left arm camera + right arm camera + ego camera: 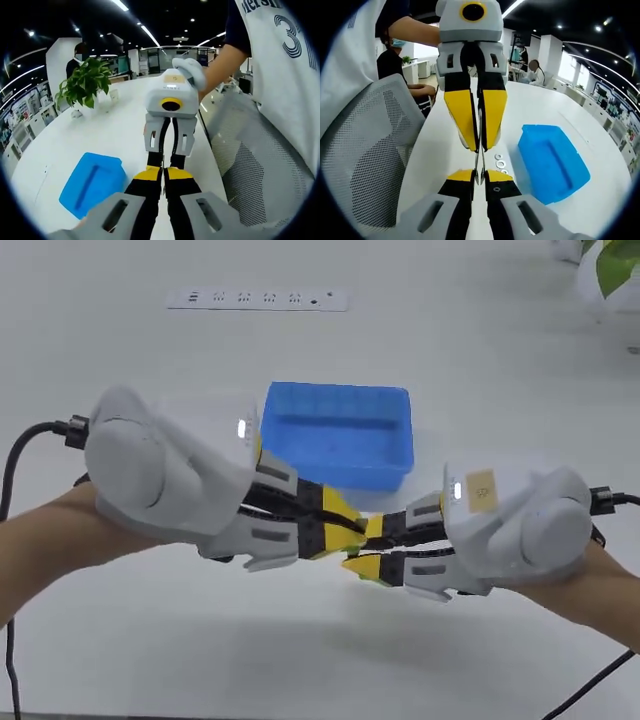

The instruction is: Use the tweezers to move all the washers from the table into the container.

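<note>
My two grippers meet tip to tip above the white table (150, 640), in front of the blue container (335, 435). In the right gripper view, thin metal tweezers (479, 160) run from between the left gripper's (479, 145) yellow jaws down into my right gripper's (479, 176) own jaws. Both pairs of jaws are closed onto them. Several small washers (500, 164) lie on the table between the jaws and the container (552, 165). In the left gripper view, my left gripper (163, 174) points at the right gripper (162, 161), with the container (92, 182) lower left. From the head, the left gripper (350, 530) is on the left and the right gripper (366, 548) on the right.
A white power strip (258, 299) lies at the far side of the table. A potted plant (85, 85) stands on the table beyond the container. A grey mesh chair (365, 150) sits at the table's near edge. People sit at the far end.
</note>
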Demonstrator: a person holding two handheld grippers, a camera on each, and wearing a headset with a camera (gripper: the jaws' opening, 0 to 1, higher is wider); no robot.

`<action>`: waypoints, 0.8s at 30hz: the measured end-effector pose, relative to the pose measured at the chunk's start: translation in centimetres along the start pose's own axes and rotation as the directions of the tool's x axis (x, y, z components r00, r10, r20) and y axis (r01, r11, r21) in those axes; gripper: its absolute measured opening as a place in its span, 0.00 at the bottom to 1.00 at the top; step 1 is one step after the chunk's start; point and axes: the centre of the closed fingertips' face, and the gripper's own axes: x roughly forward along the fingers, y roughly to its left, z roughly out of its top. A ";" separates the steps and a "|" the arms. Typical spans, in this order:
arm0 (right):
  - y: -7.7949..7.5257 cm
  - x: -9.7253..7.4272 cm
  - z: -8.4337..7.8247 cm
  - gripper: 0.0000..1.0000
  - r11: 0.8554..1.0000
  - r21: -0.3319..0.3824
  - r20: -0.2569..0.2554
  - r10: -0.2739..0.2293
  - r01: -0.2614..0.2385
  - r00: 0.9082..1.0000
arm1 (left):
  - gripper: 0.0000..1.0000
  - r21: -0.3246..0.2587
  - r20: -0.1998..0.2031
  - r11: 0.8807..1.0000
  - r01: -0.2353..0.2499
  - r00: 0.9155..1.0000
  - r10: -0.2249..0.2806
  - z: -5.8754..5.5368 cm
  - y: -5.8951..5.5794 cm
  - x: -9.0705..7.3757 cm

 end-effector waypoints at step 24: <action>-2.2 -1.3 -1.8 0.09 0.998 -0.006 -0.043 -0.061 0.061 0.997 | 0.06 0.017 0.021 1.000 0.007 1.000 -0.008 0.6 1.5 2.1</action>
